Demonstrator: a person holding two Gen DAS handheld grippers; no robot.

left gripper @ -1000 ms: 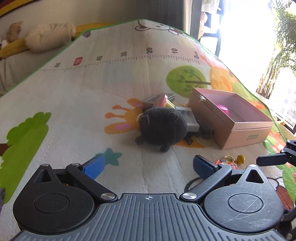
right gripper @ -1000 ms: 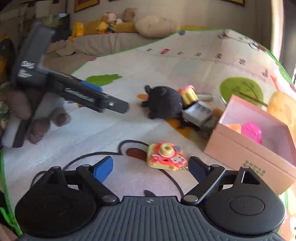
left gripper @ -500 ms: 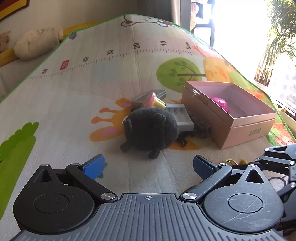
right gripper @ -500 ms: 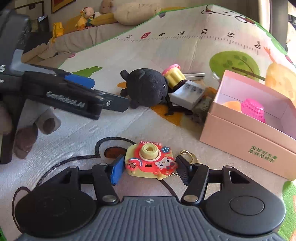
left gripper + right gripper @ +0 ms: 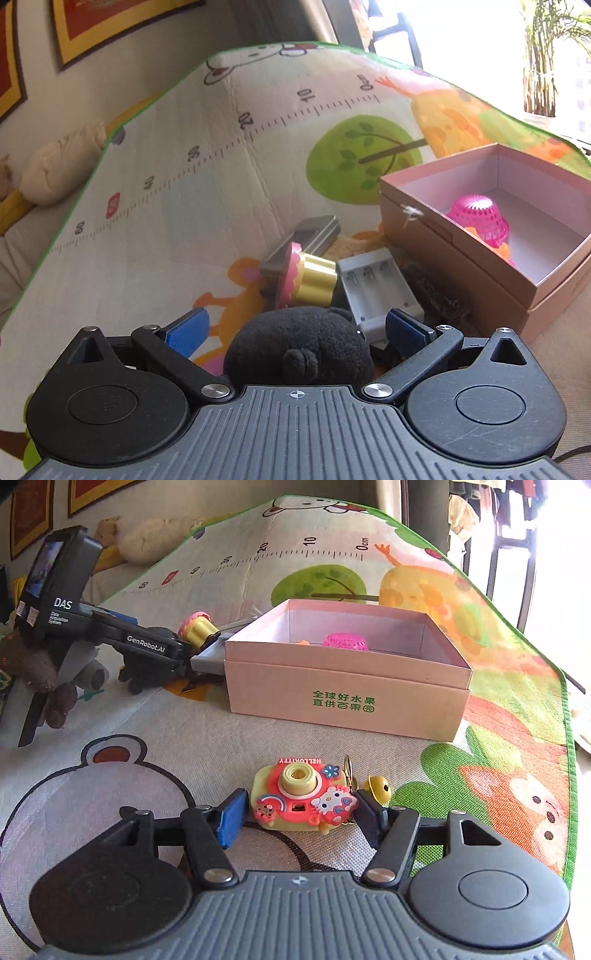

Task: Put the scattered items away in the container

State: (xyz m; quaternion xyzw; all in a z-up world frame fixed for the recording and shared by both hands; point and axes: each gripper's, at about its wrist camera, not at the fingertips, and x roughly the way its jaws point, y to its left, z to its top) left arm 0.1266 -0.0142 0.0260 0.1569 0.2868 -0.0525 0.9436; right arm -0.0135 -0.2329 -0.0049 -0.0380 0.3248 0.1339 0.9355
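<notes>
Camera keyring [image 5: 303,795], red-and-yellow, cartoon cat front, before pink box [image 5: 347,686]; right gripper [image 5: 295,814] jaws just closing, bracketing, not clamping; left gripper [image 5: 295,332] jaws apart.

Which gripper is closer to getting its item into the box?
Right. The right gripper brackets the toy camera, pads nearly touching it, box straight ahead. The left gripper stands wide around the black plush.

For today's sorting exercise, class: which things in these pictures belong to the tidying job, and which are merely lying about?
Part of the job:
pink box
toy camera
black plush
cupcake toy
grey battery holder
dark tin
left claw
right claw

Just lying about:
play mat
cream cushion
framed pictures
</notes>
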